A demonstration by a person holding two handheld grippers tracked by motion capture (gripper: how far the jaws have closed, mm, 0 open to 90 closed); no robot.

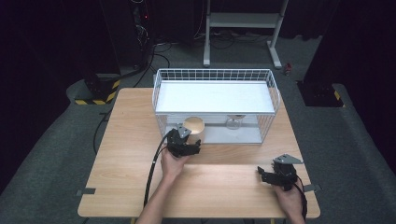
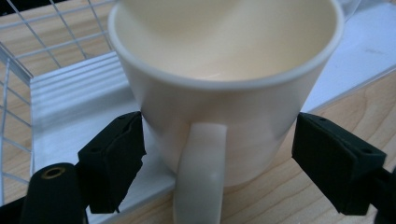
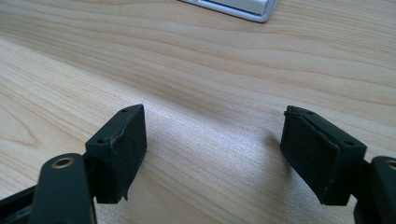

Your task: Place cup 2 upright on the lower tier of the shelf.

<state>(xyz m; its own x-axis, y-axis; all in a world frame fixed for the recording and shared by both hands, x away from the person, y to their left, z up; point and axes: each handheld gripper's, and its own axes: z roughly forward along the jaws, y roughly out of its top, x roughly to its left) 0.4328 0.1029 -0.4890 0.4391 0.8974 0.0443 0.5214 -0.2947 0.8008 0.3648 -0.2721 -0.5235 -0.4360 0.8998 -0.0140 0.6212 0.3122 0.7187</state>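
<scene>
High view: the left gripper, held in the person's left hand, points away from the near edge of the table toward a cream mug that stands upright at the open front of a white wire basket, near that basket's left front corner; the basket occupies the far half of the table, and a small clear glass stands farther right under its shelf. The right gripper, in the right hand, rests near the right near corner of the table, well apart from the mug, so the left hand is plainly the nearer one. Left gripper view: the mug sits between the two black jaws with its handle turned straight toward the camera and its axis vertical; the left-hand pad touches or nearly touches the wall, while the right-hand pad stands just beside it with a slim gap, so the jaws bracket the mug without yet gripping it. The mug's base straddles the basket's white floor panel and the wood. The coming move, by this reading, is a squeeze across the body, either side of the handle. Right gripper view: the right gripper has its jaws spread wide and empty over bare wood.
</scene>
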